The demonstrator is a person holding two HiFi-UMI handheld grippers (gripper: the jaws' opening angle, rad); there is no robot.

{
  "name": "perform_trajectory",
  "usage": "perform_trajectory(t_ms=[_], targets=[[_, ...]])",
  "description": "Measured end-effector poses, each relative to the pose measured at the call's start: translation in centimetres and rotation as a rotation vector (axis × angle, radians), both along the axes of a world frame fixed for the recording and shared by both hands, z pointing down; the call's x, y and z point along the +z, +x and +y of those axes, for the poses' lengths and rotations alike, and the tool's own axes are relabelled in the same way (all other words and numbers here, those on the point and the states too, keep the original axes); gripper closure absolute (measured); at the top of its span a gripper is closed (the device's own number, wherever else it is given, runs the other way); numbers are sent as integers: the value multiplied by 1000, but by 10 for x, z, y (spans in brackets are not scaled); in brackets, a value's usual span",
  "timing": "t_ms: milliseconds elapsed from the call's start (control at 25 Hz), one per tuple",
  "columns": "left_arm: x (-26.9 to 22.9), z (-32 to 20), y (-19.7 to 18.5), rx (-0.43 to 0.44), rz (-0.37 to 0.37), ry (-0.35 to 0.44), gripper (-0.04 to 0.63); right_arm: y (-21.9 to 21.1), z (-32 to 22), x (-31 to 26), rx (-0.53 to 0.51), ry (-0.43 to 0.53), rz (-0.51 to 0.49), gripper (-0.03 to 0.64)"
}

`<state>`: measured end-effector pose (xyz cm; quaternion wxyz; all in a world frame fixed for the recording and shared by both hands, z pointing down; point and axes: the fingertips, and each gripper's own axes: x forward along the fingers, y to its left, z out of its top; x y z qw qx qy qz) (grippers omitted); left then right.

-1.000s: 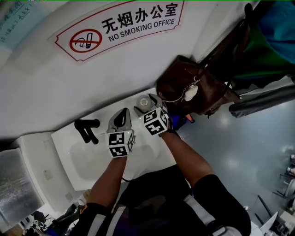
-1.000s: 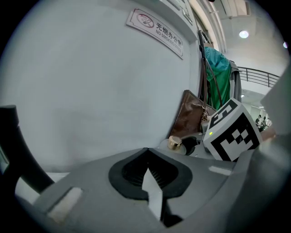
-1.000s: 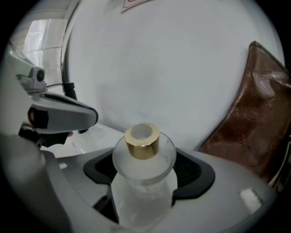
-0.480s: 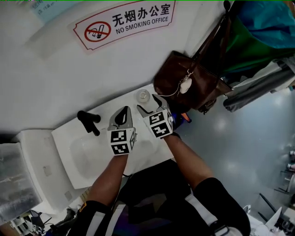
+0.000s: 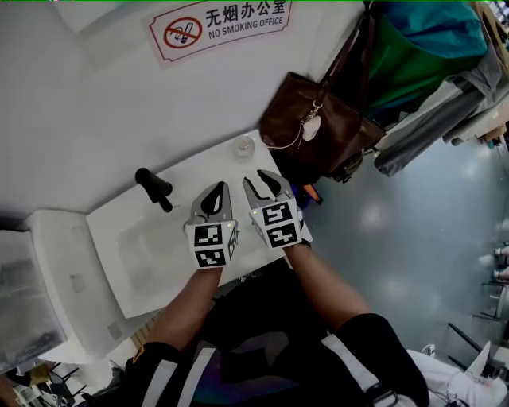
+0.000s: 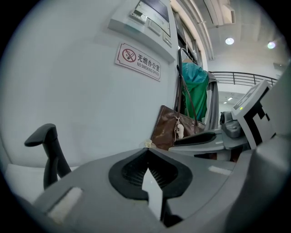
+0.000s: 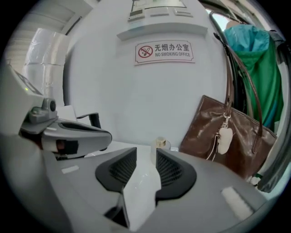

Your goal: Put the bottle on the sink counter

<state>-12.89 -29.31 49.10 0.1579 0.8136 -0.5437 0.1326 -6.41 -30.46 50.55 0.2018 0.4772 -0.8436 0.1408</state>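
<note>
A small clear bottle [image 5: 243, 146] with a pale cap stands upright on the white sink counter [image 5: 199, 171], at its back right corner near the wall. It also shows beyond the jaws as the bottle [image 7: 160, 142] and the bottle [image 6: 148, 144]. My right gripper [image 5: 266, 181] hovers over the counter a short way in front of the bottle, apart from it. Its jaws are closing, a narrow gap still shows, and nothing is between them. My left gripper [image 5: 216, 193] hangs beside it over the basin's right side, shut and empty.
A black faucet [image 5: 153, 187] stands at the back of the white basin [image 5: 143, 254]. A brown handbag [image 5: 314, 127] hangs just right of the counter, close to the bottle. A no-smoking sign [image 5: 219, 24] is on the wall; green and teal cloth [image 5: 413, 48] hangs farther right.
The right gripper has let go of the bottle and drawn back toward me; the bottle stays standing on the counter. Its jaws have narrowed. The left gripper has barely moved.
</note>
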Motion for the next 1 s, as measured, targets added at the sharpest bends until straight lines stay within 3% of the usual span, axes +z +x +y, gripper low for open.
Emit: perform_trajectory(t_ms=[280, 680, 1000], targets=[[-26, 40, 3, 74, -14, 77, 595, 10, 38, -17, 84, 18, -16, 615], [-58, 83, 23, 123, 24, 92, 597, 19, 87, -57, 88, 58, -46, 615], [-70, 125, 57, 128, 31, 90, 597, 52, 123, -75, 58, 79, -73, 616]])
